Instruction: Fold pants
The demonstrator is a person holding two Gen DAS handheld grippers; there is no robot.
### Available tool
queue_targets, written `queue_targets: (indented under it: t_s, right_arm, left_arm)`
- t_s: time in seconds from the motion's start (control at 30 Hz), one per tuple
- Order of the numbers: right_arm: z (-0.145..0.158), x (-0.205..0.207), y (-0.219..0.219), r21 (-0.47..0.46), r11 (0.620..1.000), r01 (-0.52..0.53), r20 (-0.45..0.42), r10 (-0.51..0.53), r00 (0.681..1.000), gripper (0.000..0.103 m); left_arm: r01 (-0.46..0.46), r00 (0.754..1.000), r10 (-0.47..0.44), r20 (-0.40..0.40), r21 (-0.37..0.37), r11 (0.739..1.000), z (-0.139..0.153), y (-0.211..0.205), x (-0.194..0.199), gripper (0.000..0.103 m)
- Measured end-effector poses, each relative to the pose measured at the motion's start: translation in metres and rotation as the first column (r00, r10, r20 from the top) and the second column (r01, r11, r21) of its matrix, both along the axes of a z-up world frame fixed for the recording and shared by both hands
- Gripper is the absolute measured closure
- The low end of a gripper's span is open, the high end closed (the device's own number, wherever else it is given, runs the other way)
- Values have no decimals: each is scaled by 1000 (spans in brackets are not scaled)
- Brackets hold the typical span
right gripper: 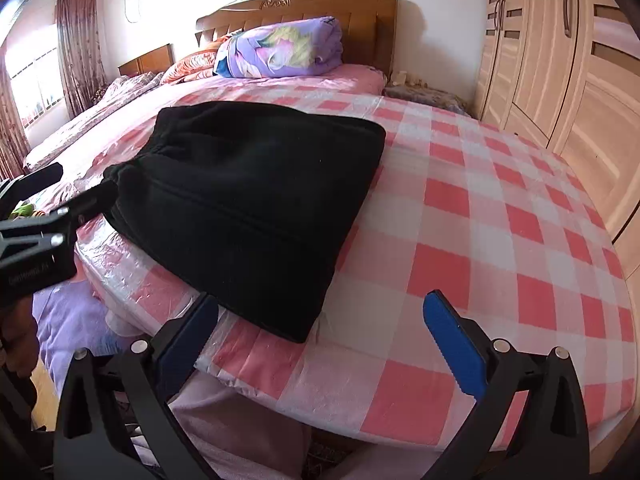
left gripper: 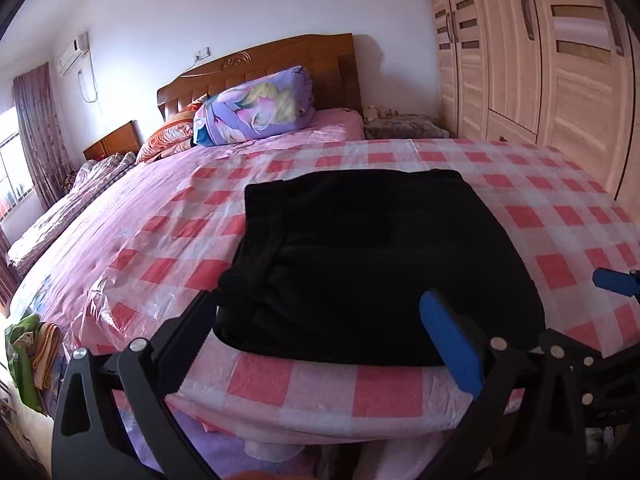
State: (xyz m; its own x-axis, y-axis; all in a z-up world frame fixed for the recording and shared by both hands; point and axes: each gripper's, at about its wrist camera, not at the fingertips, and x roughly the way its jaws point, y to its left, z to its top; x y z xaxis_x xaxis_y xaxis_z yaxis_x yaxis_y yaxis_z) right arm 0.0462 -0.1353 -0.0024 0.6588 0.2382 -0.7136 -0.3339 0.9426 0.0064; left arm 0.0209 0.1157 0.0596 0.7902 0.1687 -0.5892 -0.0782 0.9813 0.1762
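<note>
Nearest the cameras, the left gripper [left gripper: 316,340] is held with its jaws spread wide and nothing between them; its fingers flank the near edge of the pants [left gripper: 372,264] without being closed on the cloth. The right gripper [right gripper: 320,336] is likewise wide open and empty, with the near corner of the pants just ahead of its left finger.

The pants are seen as a compact black bundle, already folded into a thick rectangle and laid on the checked sheet [right gripper: 480,208], close to the near edge of the bed [left gripper: 168,168]. The folding is judged to be nearly or fully done.

Trouble could arise from the position of the pants: being so close to the bed's edge, they could be nudged off by a careless pass of either gripper. The sheet beneath the pants looks glossy, like plastic, so the bundle could slide or the layers could spring apart if only the top layer were pinched.

Beyond the pants, a rolled purple quilt [left gripper: 256,108] lies against the wooden headboard [left gripper: 332,64], well apart from them.
</note>
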Motion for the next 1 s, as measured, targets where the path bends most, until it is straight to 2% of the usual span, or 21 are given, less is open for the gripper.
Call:
queue_targets:
  t_s: [1.0]
  right_arm:
    - [-2, -5, 10, -6, 999, -33, -13, 33, 999, 4]
  left_arm:
    - [11, 1000, -11, -15, 15, 1000, -6, -9, -1, 1]
